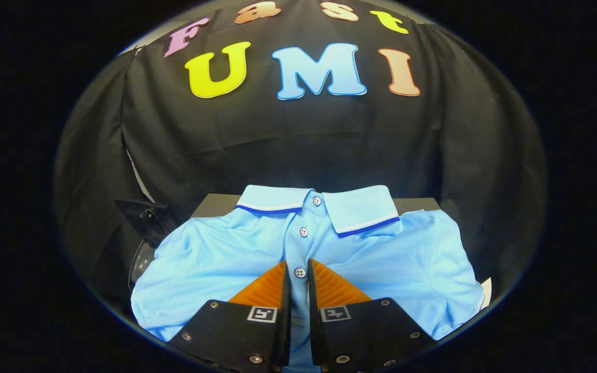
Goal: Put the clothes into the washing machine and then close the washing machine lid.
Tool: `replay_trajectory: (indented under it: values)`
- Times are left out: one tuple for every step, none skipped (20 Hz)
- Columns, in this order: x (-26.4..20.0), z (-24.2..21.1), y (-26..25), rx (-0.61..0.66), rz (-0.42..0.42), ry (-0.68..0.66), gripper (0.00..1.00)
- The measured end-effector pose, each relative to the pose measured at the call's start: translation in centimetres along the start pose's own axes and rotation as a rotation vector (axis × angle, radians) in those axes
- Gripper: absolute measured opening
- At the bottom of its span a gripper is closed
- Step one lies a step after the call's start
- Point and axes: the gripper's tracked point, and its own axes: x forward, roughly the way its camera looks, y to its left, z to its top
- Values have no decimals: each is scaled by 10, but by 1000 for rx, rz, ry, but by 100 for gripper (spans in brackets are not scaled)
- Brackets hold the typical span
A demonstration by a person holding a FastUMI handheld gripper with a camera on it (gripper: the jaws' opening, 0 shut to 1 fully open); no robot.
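A light blue polo shirt (pixel 215 254) with a white-and-navy edged collar lies spread, front up, over a dark flat-topped surface (pixel 417 203). Its buttoned placket runs straight toward me. My gripper (pixel 299 270) sits low on the shirt's chest, with the fingers nearly together. A narrow fold of the placket, with one button, is pinched between them. Fabric also shows in the slit between the fingers further back.
Left of the shirt, partly under its sleeve, stands a dark object (pixel 140 215) with a clear curved part (pixel 140 264) below it. The booth's black cloth wall hangs close behind. A small white tag (pixel 486 291) shows by the shirt's right hem.
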Motion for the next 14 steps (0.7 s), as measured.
replay_trajectory:
  values:
    - [1,1,-1,8,5,-3,15]
    - [-1,2,0,18,8,-10,10]
    - [-2,2,0,34,15,-17,9]
    - [-3,5,0,67,17,-35,8]
    - [-3,5,0,92,22,-37,5]
    - [-3,6,0,125,21,-53,3]
    - [-4,7,0,143,17,-64,1]
    - [-8,10,1,136,8,-74,0]
    - [-12,14,1,123,-3,-90,0]
    - [-15,20,3,107,-21,-109,0]
    - [-20,25,5,86,-33,-121,0]
    - [-25,30,10,75,-40,-135,0]
    - [-31,35,14,78,-46,-151,0]
    - [-38,38,18,85,-47,-165,0]
